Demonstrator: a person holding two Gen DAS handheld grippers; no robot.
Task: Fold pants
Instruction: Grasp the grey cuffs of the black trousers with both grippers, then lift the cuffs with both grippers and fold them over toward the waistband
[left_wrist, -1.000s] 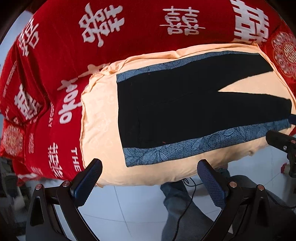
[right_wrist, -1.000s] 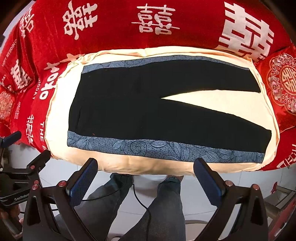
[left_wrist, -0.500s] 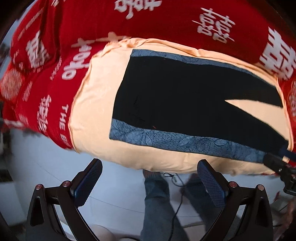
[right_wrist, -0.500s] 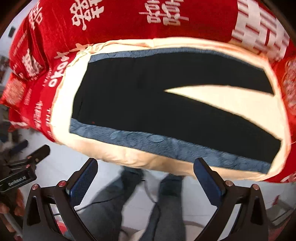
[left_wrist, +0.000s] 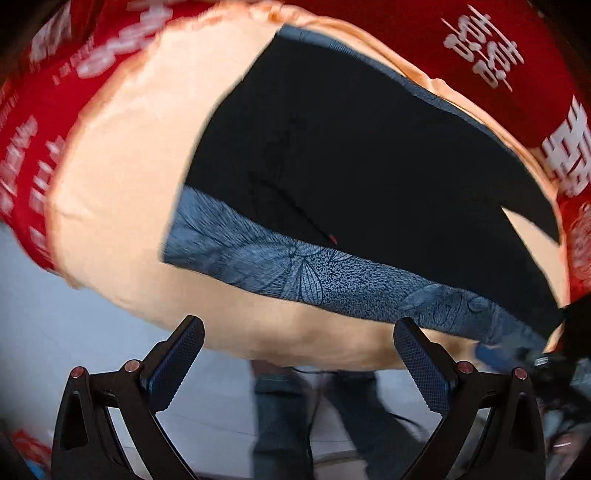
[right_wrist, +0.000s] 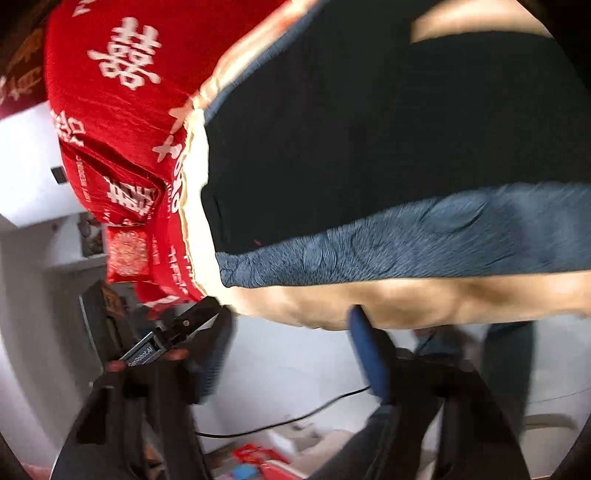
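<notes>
1. Our left hand-held gripper (left_wrist: 297, 354) tips steeply down over the near edge of the bed, jaws spread wide with nothing between them.
2. Our right hand-held gripper (right_wrist: 291, 350) is rolled and angled down; its jaws have just been closing, yet they stand apart and grasp nothing. The view is blurred.
3. The pants (left_wrist: 369, 177) lie flat on a peach cloth (left_wrist: 118, 192) spread over the red bedding (left_wrist: 480, 48), just beyond both grippers' fingertips and not touching them.
4. In the left view their blue patterned side band (left_wrist: 332, 284) runs along the near edge, right above the open jaws.
5. The long axis runs left to right: waist end at the left, the two legs splitting toward the right.
</notes>
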